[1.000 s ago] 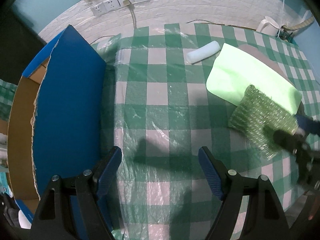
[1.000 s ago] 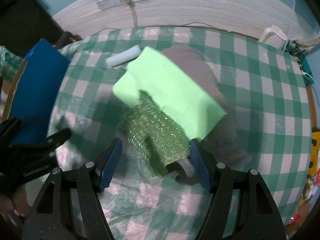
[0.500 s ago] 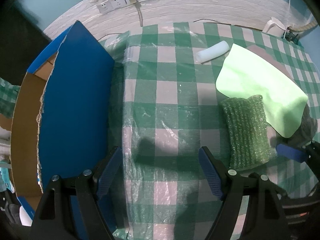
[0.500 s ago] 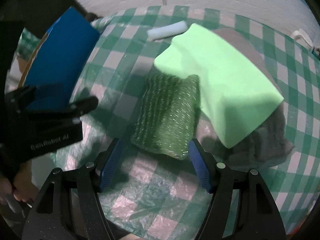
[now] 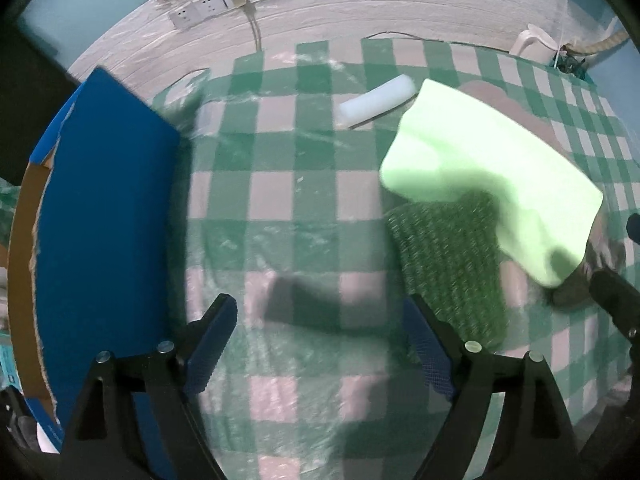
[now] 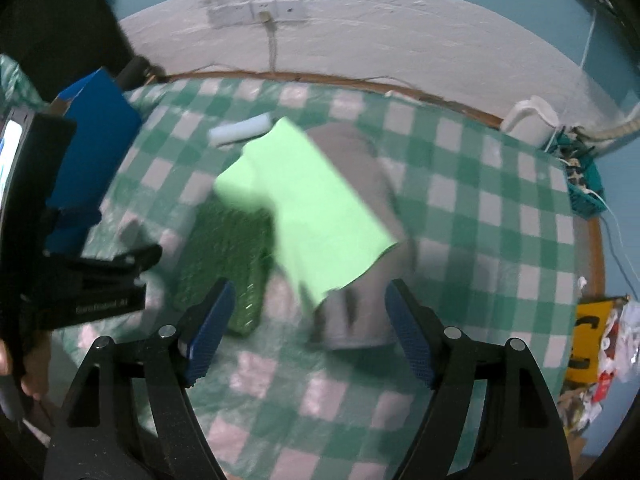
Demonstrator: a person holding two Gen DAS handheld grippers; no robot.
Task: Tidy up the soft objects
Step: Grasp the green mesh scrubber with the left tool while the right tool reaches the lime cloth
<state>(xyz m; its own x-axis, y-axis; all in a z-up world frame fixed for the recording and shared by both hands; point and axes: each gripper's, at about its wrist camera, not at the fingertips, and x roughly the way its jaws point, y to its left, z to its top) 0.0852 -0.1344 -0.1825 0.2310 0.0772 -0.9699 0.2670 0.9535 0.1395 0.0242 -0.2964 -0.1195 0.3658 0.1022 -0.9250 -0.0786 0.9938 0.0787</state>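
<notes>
A table (image 5: 312, 200) under a green-and-white check cloth with clear plastic over it fills most of the view. At its left edge stands a cardboard box with blue flaps (image 5: 108, 220), its blue panel reaching toward the far wall. On the right half of the table lies a grey cloth (image 6: 360, 168), mostly hidden under a pale green foam sheet (image 5: 488, 176) that runs from the far middle to the near right. Touching the foam's near left side, partly tucked beneath it, is a dark green knitted cloth (image 5: 448, 264) lying flat. Just beyond the foam's far corner lies a small white foam cylinder (image 5: 376, 100).

The left gripper (image 5: 320, 336) hangs over bare cloth between the box and the knitted cloth, jaws apart and just opened wider, with nothing between them. The right gripper (image 6: 308, 316) hovers over the near end of the foam and grey cloth, its jaws also spread and just opened further, pressing on nothing. The frame from the right wrist is blurred.
</notes>
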